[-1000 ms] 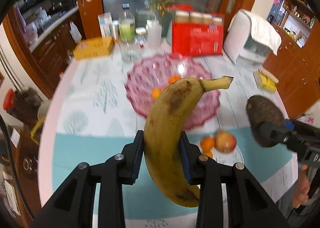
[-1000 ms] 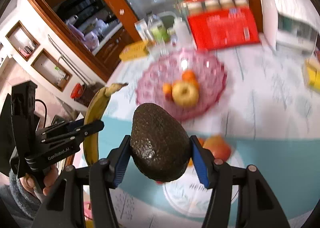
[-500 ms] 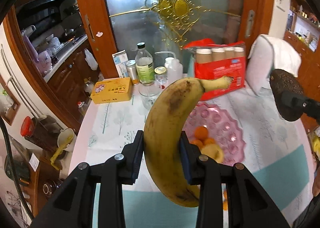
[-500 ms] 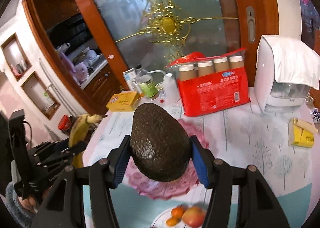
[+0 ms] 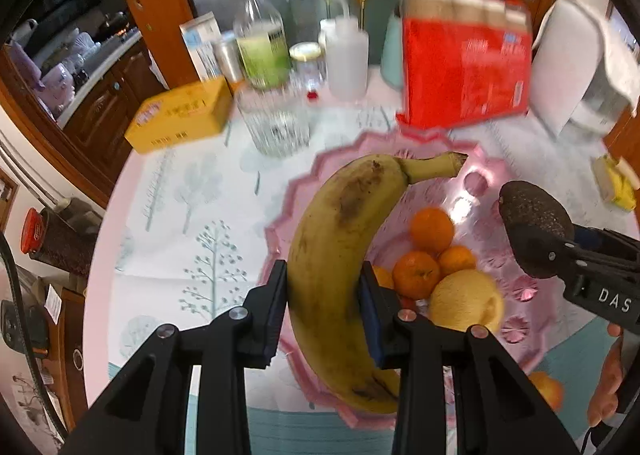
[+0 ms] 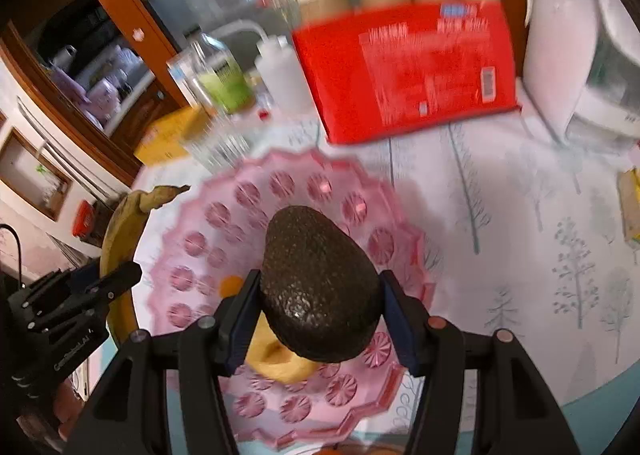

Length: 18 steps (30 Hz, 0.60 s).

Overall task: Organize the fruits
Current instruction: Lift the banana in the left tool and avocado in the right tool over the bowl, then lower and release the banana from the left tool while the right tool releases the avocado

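I've got both claws clenched, left claw [image 5: 323, 309] on the banana [image 5: 340, 255] with its long axis running stem-away, right claw [image 6: 320, 319] on the avocado [image 6: 320, 287], and the pink bowl [image 6: 280, 183] lying directly beneath both.

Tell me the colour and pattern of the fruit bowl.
The bowl is translucent pink with a scalloped rim and round pressed rosettes, clearest in the right wrist view.
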### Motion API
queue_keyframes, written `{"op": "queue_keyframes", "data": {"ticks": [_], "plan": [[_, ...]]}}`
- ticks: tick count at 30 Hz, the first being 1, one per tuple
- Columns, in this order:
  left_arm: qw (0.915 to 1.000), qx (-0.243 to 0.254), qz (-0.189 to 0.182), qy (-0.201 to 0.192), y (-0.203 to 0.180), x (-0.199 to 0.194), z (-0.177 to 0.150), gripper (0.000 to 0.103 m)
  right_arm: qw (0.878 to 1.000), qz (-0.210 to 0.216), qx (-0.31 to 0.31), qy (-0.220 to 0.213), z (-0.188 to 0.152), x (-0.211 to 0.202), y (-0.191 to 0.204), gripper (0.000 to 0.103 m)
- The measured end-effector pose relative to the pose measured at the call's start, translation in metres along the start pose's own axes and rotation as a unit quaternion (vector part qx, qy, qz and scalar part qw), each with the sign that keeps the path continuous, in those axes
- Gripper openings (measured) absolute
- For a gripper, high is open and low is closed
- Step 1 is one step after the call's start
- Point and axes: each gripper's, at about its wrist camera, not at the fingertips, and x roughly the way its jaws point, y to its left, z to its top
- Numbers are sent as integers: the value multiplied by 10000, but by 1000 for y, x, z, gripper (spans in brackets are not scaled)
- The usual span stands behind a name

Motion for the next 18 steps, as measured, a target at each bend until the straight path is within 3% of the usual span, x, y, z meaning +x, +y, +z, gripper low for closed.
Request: {"op": "queue_keyframes", "data": {"ticks": [7,18], "plan": [[9995,-6,70,298,-8,43,-4,32,9998,-125,-63,148,-7,30,-2,58],[9986,3,134,509,-14,70,-4,34,9993,-280,-208,111,-12,43,3,59]]}}
